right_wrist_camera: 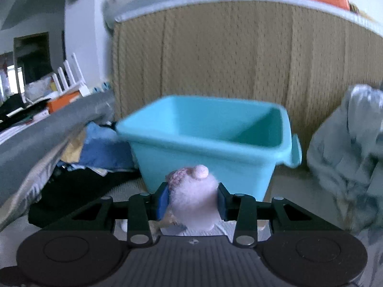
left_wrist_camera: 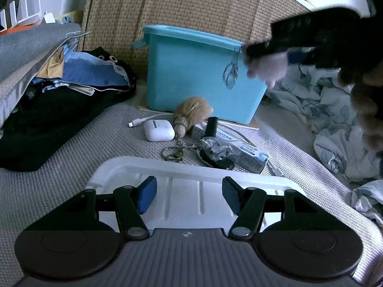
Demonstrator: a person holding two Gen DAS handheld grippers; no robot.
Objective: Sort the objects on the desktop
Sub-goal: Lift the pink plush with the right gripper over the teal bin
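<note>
Jaws first: on the right gripper [right_wrist_camera: 192, 203], drawn in narrow onto a fluffy pom-pom charm [right_wrist_camera: 191, 191], blue pads [right_wrist_camera: 162, 201] sinking into the fur on both sides; on the left gripper [left_wrist_camera: 189, 195], spread wide with nothing between, hanging over a white tray [left_wrist_camera: 191, 167]. Holds the charm in the air just in front of the blue tub [right_wrist_camera: 203, 157], at about the height of its near wall, not yet over the opening. Looks pale, whitish-pink, round and downy, with a pinker knitted cap and a small rounded nub on top; from the left wrist view, trails a metal key ring [left_wrist_camera: 230, 73] dangling below on a short link. Probably weighs next to nothing and squashes readily, so needs only a light pinch across the middle of the ball, as taken now; should not break or scuff if dropped. Could slip, though, since fur compresses and gives the pads little firm to bite on, and the loose ring may swing and catch on the tub's rim. Better lifted clear of the rim before letting go. Leaves on the grey mat, between tray and tub, a brown pom-pom charm [left_wrist_camera: 191, 107], a white earbud case [left_wrist_camera: 159, 130], a toothpaste tube [left_wrist_camera: 241, 151] and a white cable [left_wrist_camera: 141, 121], all close together and some touching.
</note>
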